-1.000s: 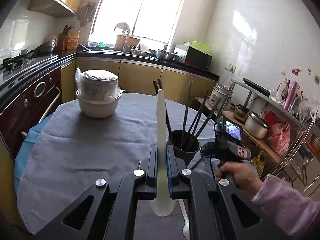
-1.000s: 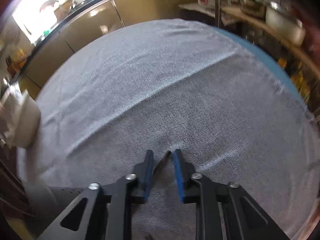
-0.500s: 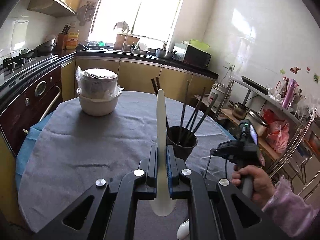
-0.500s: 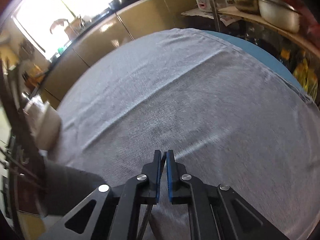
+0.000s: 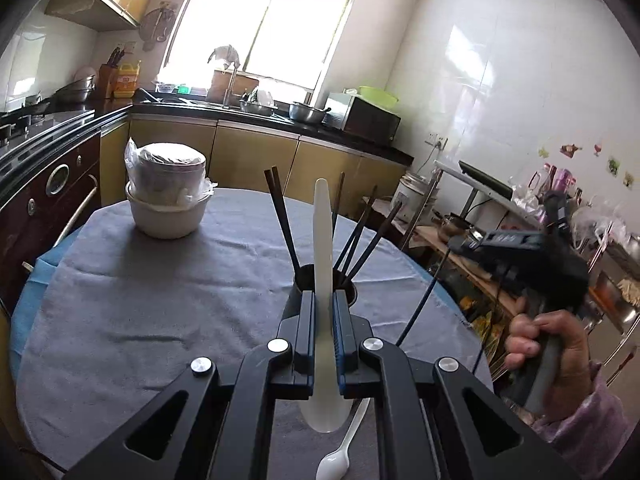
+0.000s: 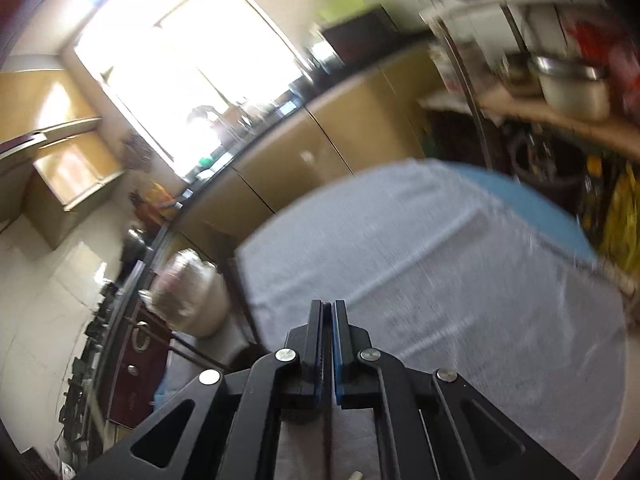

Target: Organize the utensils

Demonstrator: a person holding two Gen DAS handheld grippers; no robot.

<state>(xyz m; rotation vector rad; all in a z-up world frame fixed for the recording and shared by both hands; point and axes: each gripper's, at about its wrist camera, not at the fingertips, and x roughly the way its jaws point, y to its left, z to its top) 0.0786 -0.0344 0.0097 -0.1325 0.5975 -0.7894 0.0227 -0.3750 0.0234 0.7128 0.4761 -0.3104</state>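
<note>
The left gripper [image 5: 324, 312] is clenched on a white spoon [image 5: 323, 264], held upright just in front of the dark holder [image 5: 298, 280] of chopsticks [image 5: 282, 216] on the worktop [image 5: 160, 300]. A single dark chopstick [image 5: 420, 308] is gripped by the right gripper [image 6: 329, 320], whose fingers are pressed together, raised above the cloth. Another white spoon [image 5: 338, 452] lies below.

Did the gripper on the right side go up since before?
Yes. In the left wrist view the right gripper, shut on a black chopstick, has risen from table height to level with the metal shelf.
</note>
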